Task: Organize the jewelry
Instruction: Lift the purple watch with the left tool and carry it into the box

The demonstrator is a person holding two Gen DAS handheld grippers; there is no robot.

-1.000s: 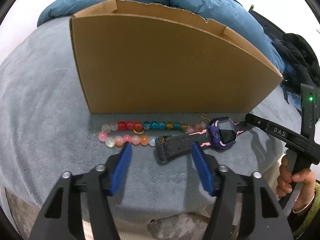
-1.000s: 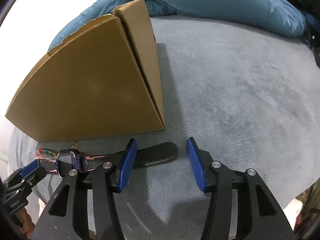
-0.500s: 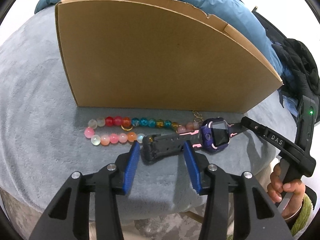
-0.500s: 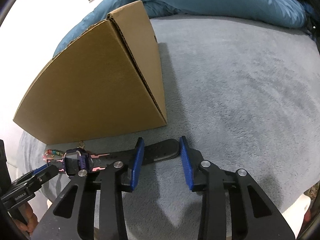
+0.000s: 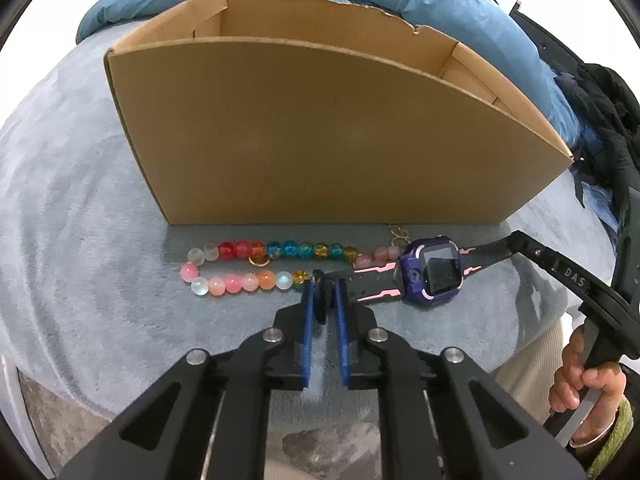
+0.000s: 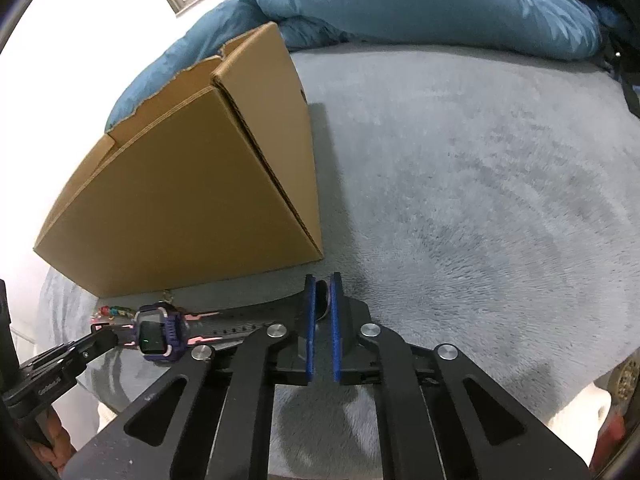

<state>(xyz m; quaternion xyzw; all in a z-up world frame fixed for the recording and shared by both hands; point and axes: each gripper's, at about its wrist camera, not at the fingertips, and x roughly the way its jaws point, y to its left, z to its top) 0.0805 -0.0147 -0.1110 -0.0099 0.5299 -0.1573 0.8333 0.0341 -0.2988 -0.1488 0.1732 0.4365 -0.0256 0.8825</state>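
The step in hand is the pick-up of the smartwatch [image 5: 434,276], a purple and pink one with a black strap, which lies flat on the grey plush bed cover [image 5: 80,240] just in front of the near wall of the open cardboard box [image 5: 320,132]. The left claw [image 5: 322,294] has just been closing and now pinches the left end of the strap between its blue pads. The right claw [image 6: 323,298] has likewise just been closing, and its narrow jaws clamp the right end of the strap. So the watch is gripped at both tips while its body rests on the cover between them.

Just to the left of the watch, touching or nearly touching its strap, lies a beaded bracelet [image 5: 256,266] of red, blue, yellow and pink beads, with a small gold ring [image 5: 258,261] beside it and a thin gold chain [image 5: 396,234] near the box wall.

The next move likely calls for raising both ends together and level, high enough to clear the box's front wall, then carrying the watch forward and over it. The lift should be straight up, lest the strap drag the beads along.
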